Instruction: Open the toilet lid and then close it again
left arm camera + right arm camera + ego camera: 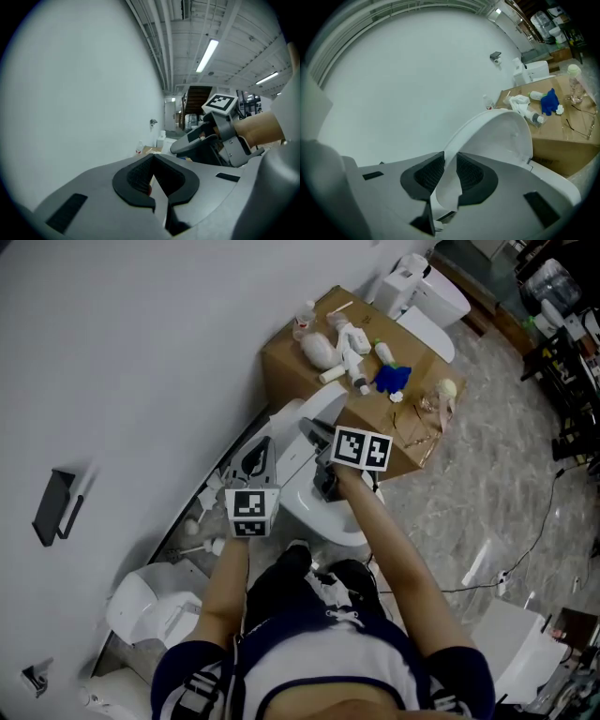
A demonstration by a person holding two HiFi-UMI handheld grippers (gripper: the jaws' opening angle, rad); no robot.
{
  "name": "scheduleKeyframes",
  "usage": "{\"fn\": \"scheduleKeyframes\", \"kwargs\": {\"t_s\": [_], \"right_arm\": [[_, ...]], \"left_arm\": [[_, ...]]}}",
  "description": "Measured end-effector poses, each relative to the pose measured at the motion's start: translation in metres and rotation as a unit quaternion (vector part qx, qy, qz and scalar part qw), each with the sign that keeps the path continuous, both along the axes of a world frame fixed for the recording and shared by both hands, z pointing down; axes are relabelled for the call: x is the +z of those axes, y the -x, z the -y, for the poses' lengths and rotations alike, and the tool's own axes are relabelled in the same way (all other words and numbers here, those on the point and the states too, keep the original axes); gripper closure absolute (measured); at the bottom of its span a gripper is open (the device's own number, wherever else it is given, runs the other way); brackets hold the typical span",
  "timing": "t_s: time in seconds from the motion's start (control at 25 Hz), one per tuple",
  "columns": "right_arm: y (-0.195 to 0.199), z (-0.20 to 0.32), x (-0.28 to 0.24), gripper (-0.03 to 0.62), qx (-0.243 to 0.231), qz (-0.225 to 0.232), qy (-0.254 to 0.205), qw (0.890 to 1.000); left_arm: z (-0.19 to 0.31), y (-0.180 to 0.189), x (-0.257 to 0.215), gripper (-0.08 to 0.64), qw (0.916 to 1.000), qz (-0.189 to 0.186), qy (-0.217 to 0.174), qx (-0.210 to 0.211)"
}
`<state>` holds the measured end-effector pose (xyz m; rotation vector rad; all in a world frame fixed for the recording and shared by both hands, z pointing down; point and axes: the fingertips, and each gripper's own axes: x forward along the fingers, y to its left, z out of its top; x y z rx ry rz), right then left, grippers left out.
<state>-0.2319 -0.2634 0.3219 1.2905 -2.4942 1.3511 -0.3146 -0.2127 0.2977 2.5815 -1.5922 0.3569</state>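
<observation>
A white toilet (323,514) stands by the wall below me, with its lid (499,140) raised and tilted. My right gripper (449,176) is shut on the lid's rim, whose thin white edge runs between the two black pads. In the head view that gripper (317,435) reaches in from the right to the lid (298,416). My left gripper (157,180) is shut with nothing between its jaws and points along the wall, apart from the lid. In the head view the left gripper (261,457) hangs left of the toilet. The right gripper (206,140) shows in the left gripper view.
A cardboard box (412,442) behind the toilet carries white bottles (347,351), a blue object (392,379) and small bits. More toilets stand at the top right (431,306) and bottom left (150,606). A black holder (56,507) is on the wall. A cable (525,549) lies on the floor.
</observation>
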Motion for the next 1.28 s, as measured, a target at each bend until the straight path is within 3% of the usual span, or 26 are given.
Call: {"fn": "scheduleKeyframes", "kwargs": {"t_s": [0.4,0.72,1.28], "right_arm": [[0.027,0.031,-0.003,0.538,-0.012,-0.010,0.000,1.000],[0.046,0.056,0.001,0.508,-0.010,0.020,0.021,1.000],[0.072,0.084,0.004,0.489,-0.008,0.022,0.023,0.999]], "left_arm": [[0.001,0.019,-0.008,0.553,0.9998,-0.005,-0.002,-0.021],[-0.003,0.035,0.000,0.552,0.9994,0.005,0.005,-0.034],[0.001,0.054,0.005,0.554,0.9988,0.010,0.012,-0.047]]}}
